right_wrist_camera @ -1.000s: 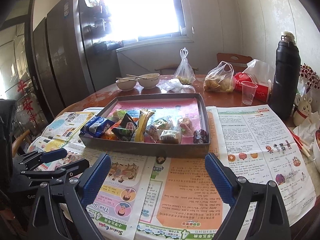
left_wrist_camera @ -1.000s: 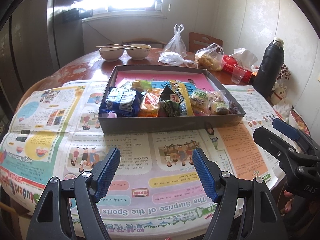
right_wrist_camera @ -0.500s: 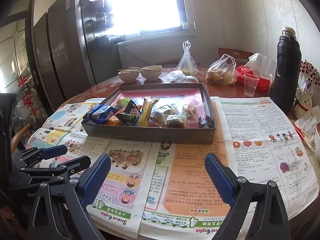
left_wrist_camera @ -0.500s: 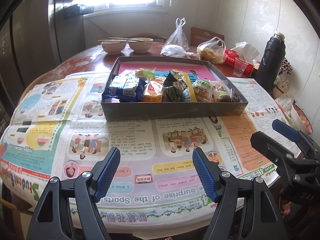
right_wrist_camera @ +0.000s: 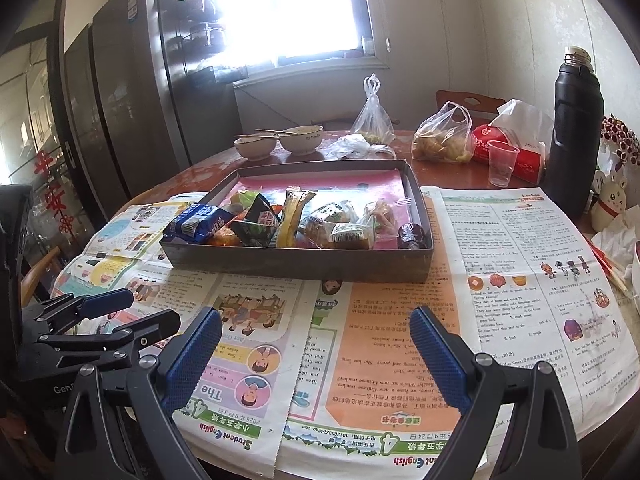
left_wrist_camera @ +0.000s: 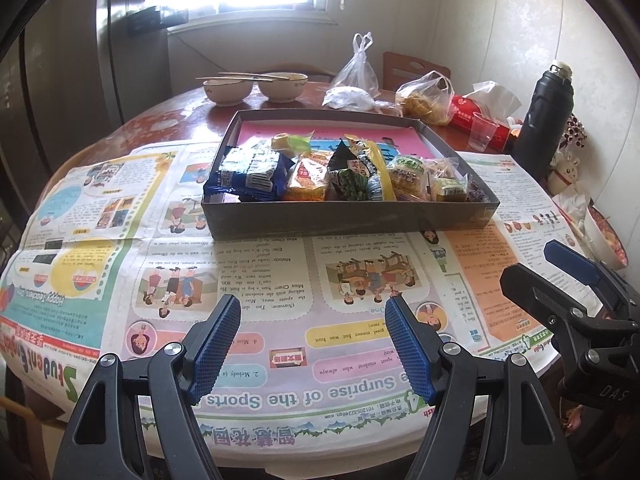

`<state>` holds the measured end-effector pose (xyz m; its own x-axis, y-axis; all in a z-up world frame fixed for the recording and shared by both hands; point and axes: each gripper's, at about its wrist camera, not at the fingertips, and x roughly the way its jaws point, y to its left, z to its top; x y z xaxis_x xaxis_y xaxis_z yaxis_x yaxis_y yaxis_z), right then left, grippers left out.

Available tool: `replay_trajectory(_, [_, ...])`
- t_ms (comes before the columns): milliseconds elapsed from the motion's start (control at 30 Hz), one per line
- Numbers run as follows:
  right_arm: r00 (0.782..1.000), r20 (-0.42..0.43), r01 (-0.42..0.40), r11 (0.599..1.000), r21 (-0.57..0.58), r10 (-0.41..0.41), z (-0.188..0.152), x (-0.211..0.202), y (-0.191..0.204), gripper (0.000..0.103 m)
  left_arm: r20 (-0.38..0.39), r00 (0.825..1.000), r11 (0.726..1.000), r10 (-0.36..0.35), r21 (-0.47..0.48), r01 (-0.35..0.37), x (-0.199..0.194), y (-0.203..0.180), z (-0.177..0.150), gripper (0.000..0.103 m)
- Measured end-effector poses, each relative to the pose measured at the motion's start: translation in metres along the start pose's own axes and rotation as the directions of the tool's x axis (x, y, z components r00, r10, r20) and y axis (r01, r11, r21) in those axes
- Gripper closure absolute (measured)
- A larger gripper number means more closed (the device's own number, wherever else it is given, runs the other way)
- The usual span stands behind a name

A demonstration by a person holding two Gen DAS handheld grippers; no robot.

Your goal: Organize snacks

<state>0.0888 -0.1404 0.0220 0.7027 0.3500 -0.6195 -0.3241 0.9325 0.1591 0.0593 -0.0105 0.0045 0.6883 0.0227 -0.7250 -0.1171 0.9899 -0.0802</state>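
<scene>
Left wrist view: the left tongs (left_wrist_camera: 313, 330) stand wide and empty above the newspaper-covered table (left_wrist_camera: 100, 248); the snacks (left_wrist_camera: 320, 172) crowd the near end of the grey box (left_wrist_camera: 348, 220), whose front wall hides their lower parts. Right wrist view: the right tongs (right_wrist_camera: 316, 344) gape wide, holding nothing; the box's (right_wrist_camera: 300, 266) dark wrapped piece (right_wrist_camera: 412, 236) is hard to identify

2 bowls (left_wrist_camera: 228, 90), 1 box (left_wrist_camera: 348, 220) (snacks uncounted), 1 flask (left_wrist_camera: 548, 116)

Grey box (left_wrist_camera: 348, 216) of snacks (left_wrist_camera: 336, 176) on newspaper (left_wrist_camera: 256, 272), left tongs (left_wrist_camera: 314, 344) spread, empty
</scene>
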Motion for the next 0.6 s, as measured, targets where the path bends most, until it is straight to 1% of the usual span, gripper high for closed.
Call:
replay_trajectory(267, [1.0, -0.003, -0.001, 1.0, 0.001, 0.001, -0.0006, -0.0003, -0.0002, 0.008, -0.002, 1.0, 1.0, 0.01, 0.003, -0.01, 0.001, -0.0005, -0.0003, 0.027])
replay_trajectory(367, [1.0, -0.006, 0.002, 1.0, 0.002, -0.002, -0.0011, 0.0002, -0.0008, 0.008, -0.005, 1.0, 1.0, 0.028, 0.01, -0.028, 0.0025, -0.001, -0.0005, 0.027])
replay_trajectory(600, [1.0, -0.006, 0.008, 1.0, 0.005, -0.008, -0.0012, 0.0007, -0.0019, 0.008, -0.002, 1.0, 1.0, 0.027, 0.008, -0.027, 0.0019, -0.0002, -0.0001, 0.027])
